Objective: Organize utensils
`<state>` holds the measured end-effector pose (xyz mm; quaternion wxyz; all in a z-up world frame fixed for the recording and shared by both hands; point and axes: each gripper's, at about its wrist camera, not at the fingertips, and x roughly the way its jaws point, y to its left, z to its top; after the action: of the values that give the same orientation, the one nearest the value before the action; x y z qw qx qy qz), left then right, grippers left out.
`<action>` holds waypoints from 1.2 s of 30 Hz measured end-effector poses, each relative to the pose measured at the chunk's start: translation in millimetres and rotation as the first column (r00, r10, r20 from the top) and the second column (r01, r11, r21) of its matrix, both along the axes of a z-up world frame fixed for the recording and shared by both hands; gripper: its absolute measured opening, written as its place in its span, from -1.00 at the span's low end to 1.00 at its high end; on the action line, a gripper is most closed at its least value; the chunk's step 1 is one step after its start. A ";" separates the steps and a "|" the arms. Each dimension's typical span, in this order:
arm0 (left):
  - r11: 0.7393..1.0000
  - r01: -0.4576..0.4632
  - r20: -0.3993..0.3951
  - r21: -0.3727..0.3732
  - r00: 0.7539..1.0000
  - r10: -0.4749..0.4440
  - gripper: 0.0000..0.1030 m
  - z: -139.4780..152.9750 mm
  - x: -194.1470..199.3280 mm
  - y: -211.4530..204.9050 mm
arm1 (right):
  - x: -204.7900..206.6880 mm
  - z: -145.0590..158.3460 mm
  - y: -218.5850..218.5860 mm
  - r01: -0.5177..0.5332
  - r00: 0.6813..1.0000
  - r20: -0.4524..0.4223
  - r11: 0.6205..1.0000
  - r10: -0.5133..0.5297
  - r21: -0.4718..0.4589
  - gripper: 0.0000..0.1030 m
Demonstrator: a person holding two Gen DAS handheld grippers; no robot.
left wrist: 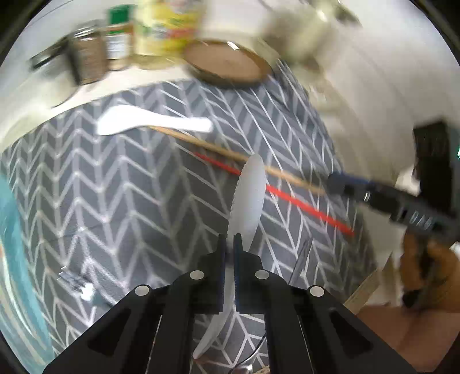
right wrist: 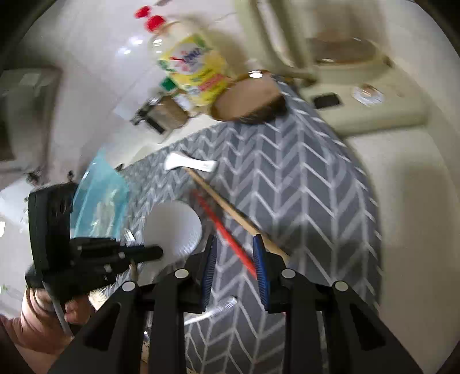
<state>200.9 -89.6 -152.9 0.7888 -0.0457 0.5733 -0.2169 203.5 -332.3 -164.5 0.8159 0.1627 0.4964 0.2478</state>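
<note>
The left gripper [left wrist: 230,240], low in the frame, pinches the white plastic knife [left wrist: 248,198] above the grey mat [left wrist: 115,187], and this thin hold near one end may let it swing loose

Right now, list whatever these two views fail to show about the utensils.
- White plastic knife, left wrist view: handle hidden between the left gripper fingers.
- Red chopstick, right wrist view: near end hidden behind the right gripper.
- Bottle label, left wrist view: blurred, unreadable.
- Blue bag, right wrist view: contents blurred, partly behind the left gripper.
</note>
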 end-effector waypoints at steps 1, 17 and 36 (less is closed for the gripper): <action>0.999 -0.033 0.008 -0.020 0.999 0.033 -0.90 6.4 0.5 8.2 | 2.7 3.1 5.2 -0.029 0.999 0.032 1.000 0.029 0.005 -0.50; 0.926 -0.357 0.059 -0.121 0.929 0.366 -0.90 58.6 -37.8 84.0 | 101.5 -2.0 165.7 -0.403 0.814 0.266 0.832 0.516 -0.382 -0.50; 0.901 -0.392 0.059 -0.186 0.911 0.408 -0.90 70.3 -44.0 98.1 | 143.3 -8.9 156.9 -0.364 0.925 0.095 0.930 0.368 -0.055 -0.45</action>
<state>156.9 8.6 -82.6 0.8363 -0.2191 0.4924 -0.1003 346.8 -175.4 -173.5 0.7829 0.0393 0.4793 0.3947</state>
